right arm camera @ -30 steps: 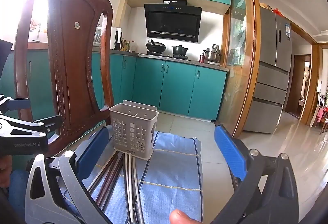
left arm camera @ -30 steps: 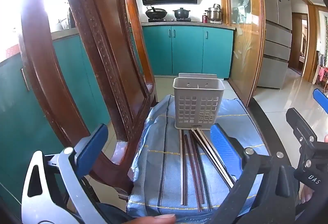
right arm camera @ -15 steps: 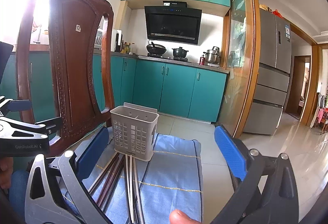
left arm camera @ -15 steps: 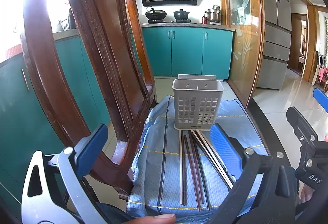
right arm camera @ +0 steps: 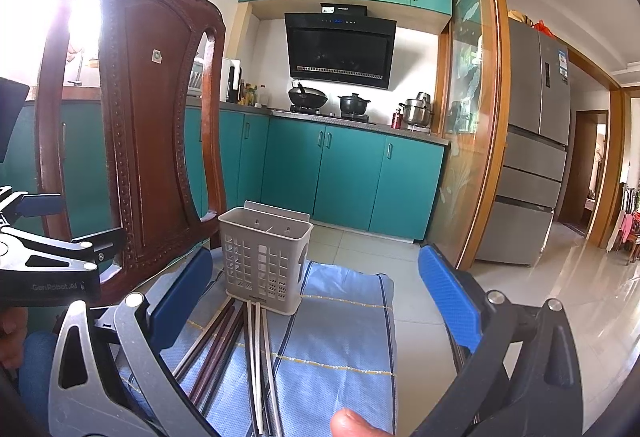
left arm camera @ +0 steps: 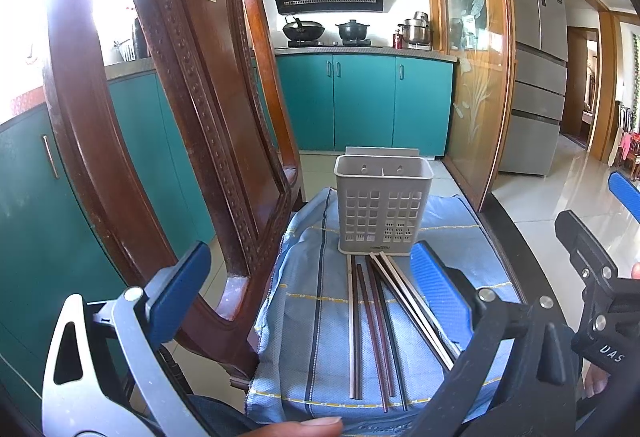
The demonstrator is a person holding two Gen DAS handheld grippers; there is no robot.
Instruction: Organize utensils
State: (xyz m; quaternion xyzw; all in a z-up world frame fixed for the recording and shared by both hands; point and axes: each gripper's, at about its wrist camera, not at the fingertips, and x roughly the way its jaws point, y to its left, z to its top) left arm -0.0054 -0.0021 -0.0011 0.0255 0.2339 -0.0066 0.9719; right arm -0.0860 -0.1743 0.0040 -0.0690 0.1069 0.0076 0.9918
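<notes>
Chair: we are seeing a carved dark-wood chair [left arm camera: 168, 125] standing just left of the work area
Cloth: a blue striped woven cloth [left arm camera: 312, 321] is lying under everything; we judge it is marking the workspace
Holder: a grey perforated plastic utensil holder [left arm camera: 382, 203] is standing upright at the cloth's far end, waiting empty
Chopsticks: mixed dark and pale chopsticks [left arm camera: 378, 321] are lying in front of it, tips touching its base
Left gripper [left arm camera: 312, 293]: hovering spread, holding nothing
Right gripper [right arm camera: 316, 301]: likewise spread and empty
Writing: "GenRobot.AI" and "UAS" are showing on the gripper bodies
</notes>
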